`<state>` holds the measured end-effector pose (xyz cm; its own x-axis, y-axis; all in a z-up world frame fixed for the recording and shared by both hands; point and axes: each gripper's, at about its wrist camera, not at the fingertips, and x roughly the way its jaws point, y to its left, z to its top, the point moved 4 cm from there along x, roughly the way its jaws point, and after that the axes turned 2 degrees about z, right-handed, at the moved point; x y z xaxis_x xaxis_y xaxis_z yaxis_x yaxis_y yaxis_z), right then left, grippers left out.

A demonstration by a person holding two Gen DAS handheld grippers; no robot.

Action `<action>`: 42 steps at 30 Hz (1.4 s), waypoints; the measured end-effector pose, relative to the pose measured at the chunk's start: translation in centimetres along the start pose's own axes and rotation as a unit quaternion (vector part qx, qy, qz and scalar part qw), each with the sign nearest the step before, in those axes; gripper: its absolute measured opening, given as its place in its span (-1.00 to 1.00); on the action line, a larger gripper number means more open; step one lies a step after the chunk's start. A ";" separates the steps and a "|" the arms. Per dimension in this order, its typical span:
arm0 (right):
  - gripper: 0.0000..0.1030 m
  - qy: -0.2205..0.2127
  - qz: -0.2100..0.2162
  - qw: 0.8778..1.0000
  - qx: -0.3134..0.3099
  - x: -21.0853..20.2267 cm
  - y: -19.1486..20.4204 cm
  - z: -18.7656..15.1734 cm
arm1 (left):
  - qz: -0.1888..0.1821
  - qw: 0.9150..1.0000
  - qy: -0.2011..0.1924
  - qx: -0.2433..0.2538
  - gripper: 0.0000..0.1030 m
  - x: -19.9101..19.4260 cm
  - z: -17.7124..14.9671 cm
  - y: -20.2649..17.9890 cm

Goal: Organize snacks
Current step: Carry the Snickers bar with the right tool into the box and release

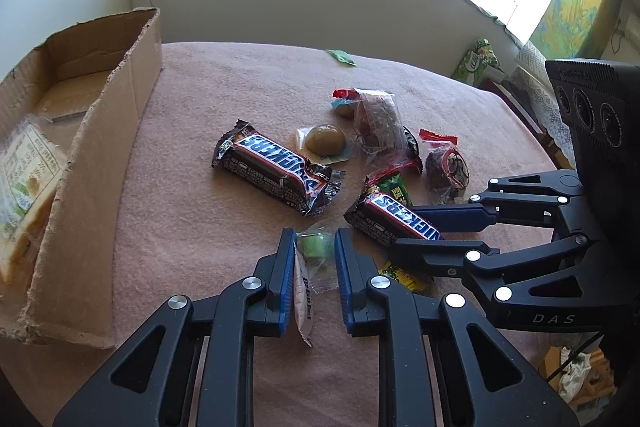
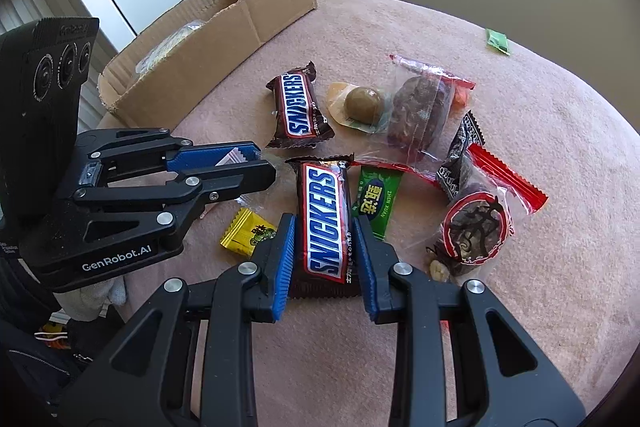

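My left gripper (image 1: 314, 233) is shut on a small clear packet with a green sweet (image 1: 316, 247), low over the pink cloth (image 1: 192, 195). From the right wrist view the left gripper (image 2: 266, 161) shows only a white corner of that packet between its fingers. The jaws of my right gripper (image 2: 324, 219) are shut on a Snickers bar (image 2: 324, 219) lying on the cloth; in the left wrist view the right gripper (image 1: 404, 229) grips that bar's end. A second Snickers bar (image 1: 276, 171) (image 2: 300, 107) lies free farther out.
An open cardboard box (image 1: 120, 99) (image 2: 256, 15) stands at the left with a wrapped bread packet (image 1: 28, 179) inside. Loose on the cloth lie a brown round sweet (image 2: 362, 103), a clear cake packet (image 2: 416, 107), a red-ringed packet (image 2: 476, 231), green (image 2: 374, 199) and yellow (image 2: 248, 233) packets.
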<state>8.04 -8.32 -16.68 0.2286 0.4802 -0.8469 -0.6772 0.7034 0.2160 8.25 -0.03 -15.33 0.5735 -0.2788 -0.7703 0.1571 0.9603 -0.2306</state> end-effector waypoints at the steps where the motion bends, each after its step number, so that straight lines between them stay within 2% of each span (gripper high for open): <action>1: -0.42 0.000 -0.002 1.000 -0.002 0.0 0.0 0.0 | -0.001 1.000 0.002 0.002 -0.59 0.7 0.1 -1.0; 3: -0.42 -0.001 -0.004 1.000 -0.003 0.0 0.2 0.0 | 0.004 1.000 0.002 0.001 -0.52 0.3 -0.4 -1.0; 10: -0.42 -0.003 -0.008 1.000 -0.002 0.1 0.2 0.0 | 0.016 1.000 -0.011 -0.021 -0.52 -1.2 -1.4 0.5; 13: -0.42 -0.002 -0.012 1.000 -0.004 0.0 0.2 0.0 | 0.026 1.000 -0.013 -0.004 -0.64 -1.1 -1.7 0.2; 19: -0.41 -0.001 -0.019 1.000 -0.006 0.1 0.3 0.1 | 0.059 0.997 -0.012 0.045 -0.58 -0.8 -2.0 -0.8; 22: -0.42 -0.003 -0.027 1.000 -0.009 0.1 0.5 0.1 | 0.068 0.996 -0.016 0.052 -0.64 -0.7 -2.0 -0.6; 30: -0.42 -0.013 -0.033 0.999 -0.003 -0.2 0.5 -0.1 | 0.066 0.997 -0.036 0.027 -0.65 -2.0 -1.8 0.2; 37: -0.42 -0.029 -0.034 0.999 0.005 -1.5 0.6 -0.1 | 0.052 0.996 -0.065 0.016 -0.65 -4.4 -1.2 0.6; 42: -0.42 -0.045 -0.038 0.998 0.001 -3.1 1.3 0.5 | 0.056 0.994 -0.090 0.004 -0.65 -6.9 -1.1 1.6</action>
<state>6.77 -8.62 -13.52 0.3413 0.4707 -0.8136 -0.6537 0.7408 0.1544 3.68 3.36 -11.06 0.7221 -0.1640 -0.6721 0.0906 0.9855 -0.1432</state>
